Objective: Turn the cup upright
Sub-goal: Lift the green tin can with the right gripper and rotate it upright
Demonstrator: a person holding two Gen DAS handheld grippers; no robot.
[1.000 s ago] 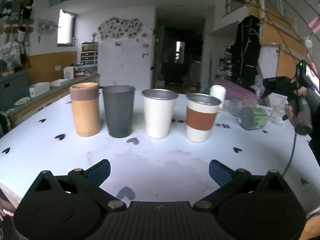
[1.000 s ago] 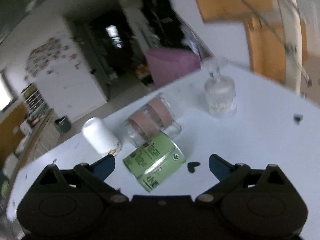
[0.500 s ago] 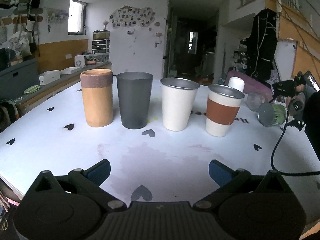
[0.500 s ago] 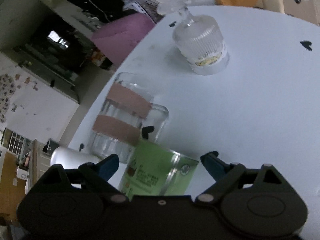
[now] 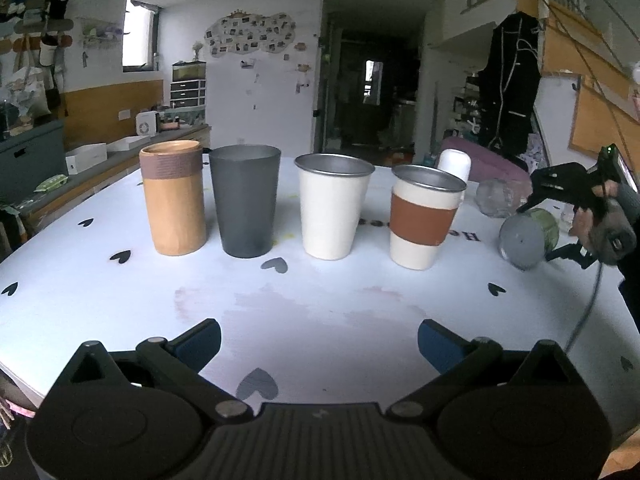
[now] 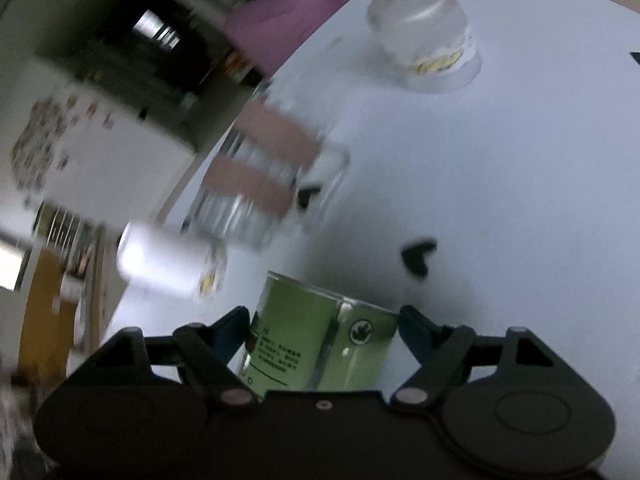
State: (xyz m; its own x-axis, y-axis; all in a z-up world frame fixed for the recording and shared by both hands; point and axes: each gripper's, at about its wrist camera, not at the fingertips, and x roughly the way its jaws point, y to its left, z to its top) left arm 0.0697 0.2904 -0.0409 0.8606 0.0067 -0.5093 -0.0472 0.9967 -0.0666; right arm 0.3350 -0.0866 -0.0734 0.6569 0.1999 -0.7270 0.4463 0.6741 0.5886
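Observation:
A green-labelled cup (image 6: pixel 320 340) lies on its side on the white table; it also shows in the left wrist view (image 5: pixel 528 234), grey base toward the camera. My right gripper (image 6: pixel 324 328) has its blue fingers on both sides of this cup, closed against it; the right gripper also shows in the left wrist view (image 5: pixel 560 220). My left gripper (image 5: pixel 318 340) is open and empty, low over the table's near edge.
Several upright cups stand in a row: tan (image 5: pixel 174 198), dark grey (image 5: pixel 245 200), white (image 5: pixel 332 206), white with brown sleeve (image 5: pixel 424 216). A clear glass with pink bands (image 6: pixel 264 176), a white cup (image 6: pixel 168 264) and an upturned glass (image 6: pixel 424 36) lie beyond the green cup.
My right gripper has moved forward around the green cup and its fingers have closed onto it. My left gripper has stayed about where it was.

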